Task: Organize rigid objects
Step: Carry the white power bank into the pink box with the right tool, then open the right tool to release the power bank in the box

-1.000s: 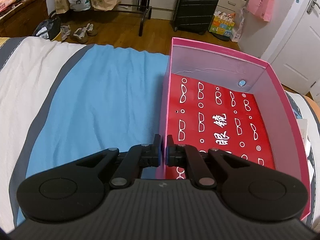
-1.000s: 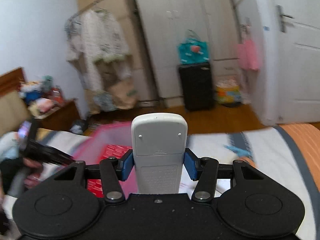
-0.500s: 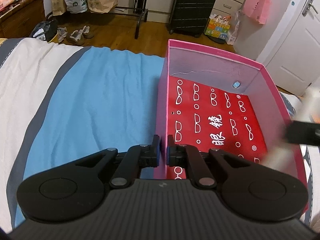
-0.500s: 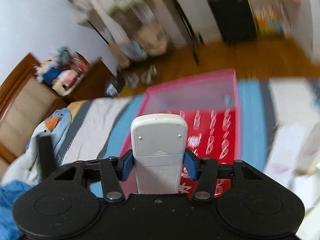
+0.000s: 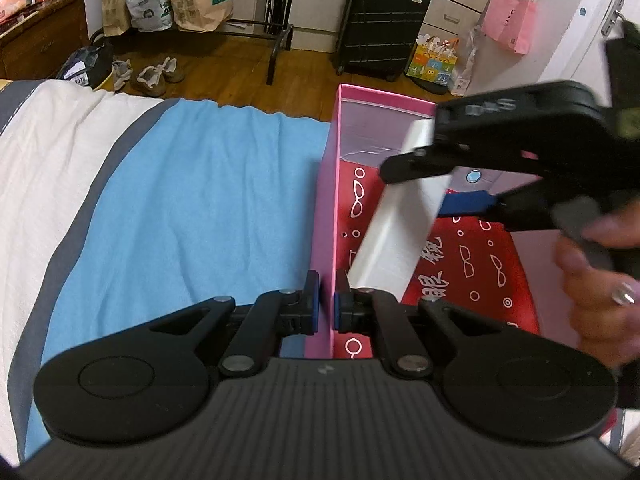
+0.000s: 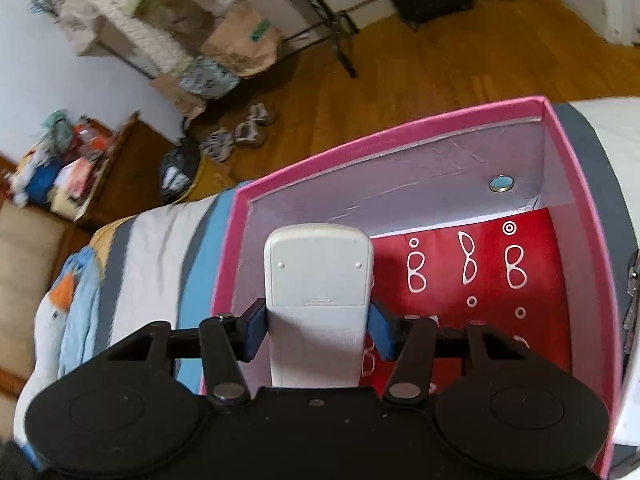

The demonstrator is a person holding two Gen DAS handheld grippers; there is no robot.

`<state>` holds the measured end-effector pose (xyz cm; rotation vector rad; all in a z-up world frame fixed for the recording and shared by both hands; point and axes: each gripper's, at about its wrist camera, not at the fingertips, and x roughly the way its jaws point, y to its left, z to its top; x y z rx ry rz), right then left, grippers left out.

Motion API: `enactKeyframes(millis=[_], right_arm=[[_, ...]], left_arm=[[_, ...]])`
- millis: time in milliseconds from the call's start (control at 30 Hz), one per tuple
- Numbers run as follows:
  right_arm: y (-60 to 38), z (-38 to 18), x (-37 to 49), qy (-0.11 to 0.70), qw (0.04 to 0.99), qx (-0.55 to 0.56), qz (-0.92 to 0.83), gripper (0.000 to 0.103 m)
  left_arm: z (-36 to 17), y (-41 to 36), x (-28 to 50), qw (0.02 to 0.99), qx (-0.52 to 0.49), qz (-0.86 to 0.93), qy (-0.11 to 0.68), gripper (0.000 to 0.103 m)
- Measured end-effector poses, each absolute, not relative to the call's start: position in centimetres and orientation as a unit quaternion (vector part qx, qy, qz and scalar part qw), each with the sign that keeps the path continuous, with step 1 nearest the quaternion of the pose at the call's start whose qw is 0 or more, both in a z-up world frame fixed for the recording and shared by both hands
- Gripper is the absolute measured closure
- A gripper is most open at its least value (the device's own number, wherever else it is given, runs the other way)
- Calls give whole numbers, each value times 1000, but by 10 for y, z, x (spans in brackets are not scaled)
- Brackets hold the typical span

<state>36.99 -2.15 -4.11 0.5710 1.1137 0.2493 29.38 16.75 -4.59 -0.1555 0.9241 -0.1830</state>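
- A bed (image 5: pixel 168 200) with a blue, white and grey striped cover fills the lower part of both views. A wooden floor lies beyond it.
- A pink box (image 5: pixel 326 216) sits open on the bed. Its walls are thin card, pale inside, and its floor is lined in red printed with white spectacles. It looks light and easily pushed or dented, so it likely needs steadying by a wall.
- The left gripper (image 5: pixel 326 308) has its fingers together on the box's near-left wall, one finger outside and one inside, pinching the card.
- The right gripper (image 6: pixel 316 330) hangs over the box, its blue-padded fingers clamped on a remote. A hand (image 5: pixel 596 280) holds this gripper from the right of the left wrist view.
- The remote (image 6: pixel 318 292) is a white, flat plastic slab with rounded corners, seen from its back, where a battery cover shows. It points down and forward into the box, above the red floor near the left wall. Whether its tip touches the floor cannot be told.
- The remote looks stiff, light and smooth, so it could slip. The fingers (image 6: pixel 256 330) grip its two long edges about halfway along, which seems the sensible hold: the flat faces are too broad to span well.
- A small round blue disc (image 6: pixel 501 183) sits on the box's far wall.
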Motion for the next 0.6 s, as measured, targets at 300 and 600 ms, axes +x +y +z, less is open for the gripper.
enactKeyframes(millis=[300,600], right_arm=[[-26,-57,377,522,782,313,135,43],[-46,18,329,468,826,222,222,48]], left_arm=[[-48,172,295,889,-79,-89,442,98],[-48,169,295,891,-77,-85,439,98]])
